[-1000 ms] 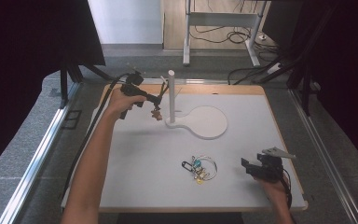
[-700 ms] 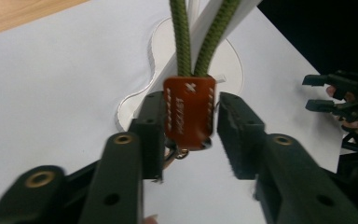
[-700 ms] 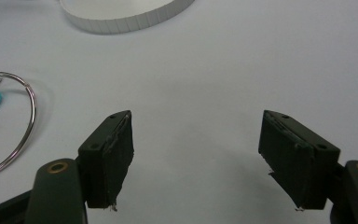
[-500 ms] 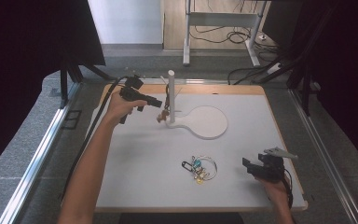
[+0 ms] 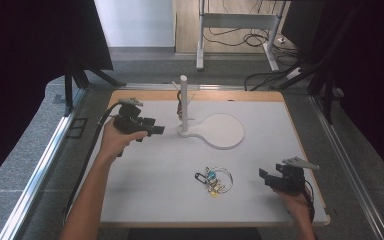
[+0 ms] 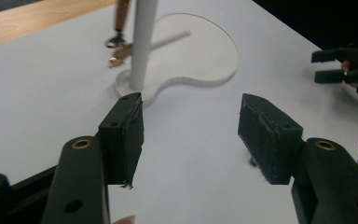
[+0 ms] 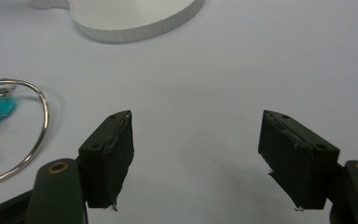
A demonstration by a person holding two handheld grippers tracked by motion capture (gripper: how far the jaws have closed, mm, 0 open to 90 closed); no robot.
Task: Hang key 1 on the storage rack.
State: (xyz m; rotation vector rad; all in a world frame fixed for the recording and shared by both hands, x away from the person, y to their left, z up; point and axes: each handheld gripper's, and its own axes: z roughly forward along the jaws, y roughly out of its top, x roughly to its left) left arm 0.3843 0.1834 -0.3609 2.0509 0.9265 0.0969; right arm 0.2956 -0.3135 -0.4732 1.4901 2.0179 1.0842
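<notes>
One white stand (image 5: pixel 211 129) sits far-centre on the table (image 5: pixel 155 200): upright post (image 5: pixel 183 102) w/ round flat base; a small brown-and-brass item (image 6: pixel 118 39) hangs beside the post. One key ring (image 5: pixel 213 179) w/ coloured tags lies near-centre, nothing covering it. Two tools. Left tool (image 5: pixel 155 130): held above table, left of post, pointing right, jaws wide apart, empty. Right tool (image 5: pixel 265 177): near-right, low, pointing left at the ring, jaws wide apart, empty.

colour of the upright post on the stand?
White, like its flat base; the post shows best in the left gripper view.
</notes>
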